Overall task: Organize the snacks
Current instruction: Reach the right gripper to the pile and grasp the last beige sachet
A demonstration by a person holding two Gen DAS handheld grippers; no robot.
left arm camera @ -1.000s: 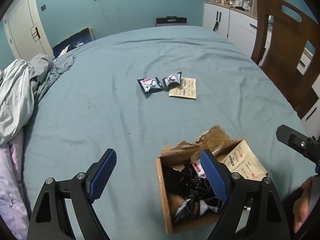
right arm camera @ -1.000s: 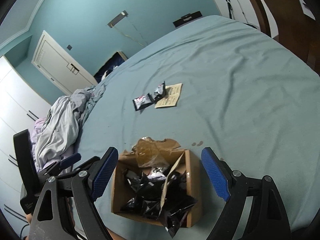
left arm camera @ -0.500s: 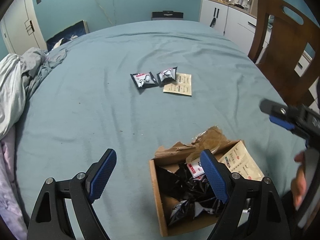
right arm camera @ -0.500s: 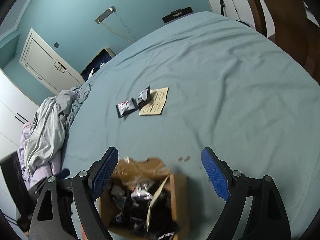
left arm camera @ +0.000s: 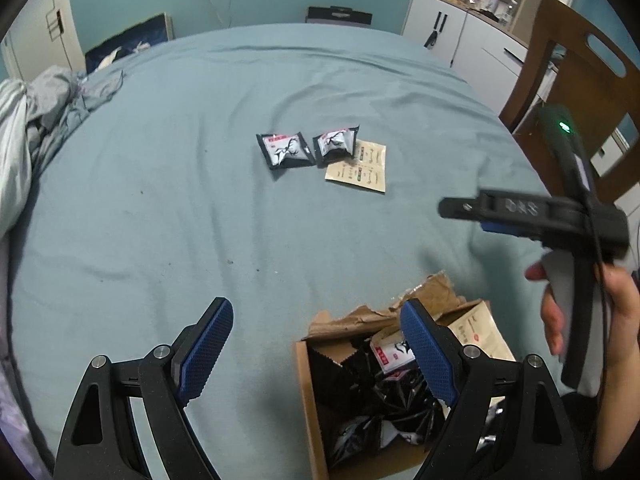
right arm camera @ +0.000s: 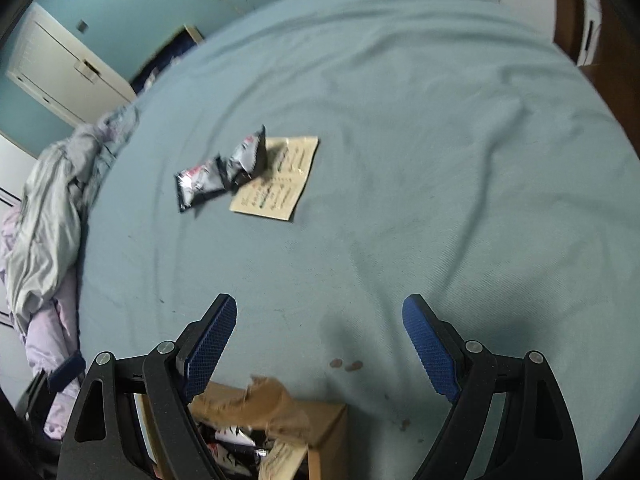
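Snack packets [left arm camera: 306,150], two black ones beside a tan sachet [left arm camera: 358,166], lie mid-bed, well ahead of both tools. Left gripper [left arm camera: 316,344] hangs spread and empty by the cardboard box [left arm camera: 308,396]; right gripper [right arm camera: 320,344] gapes wide, holding nothing.

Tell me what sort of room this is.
Most likely a bedroom: a bed under a blue-green sheet fills the view, crumpled bedding is heaped at its left edge, and white cupboards line the teal wall.
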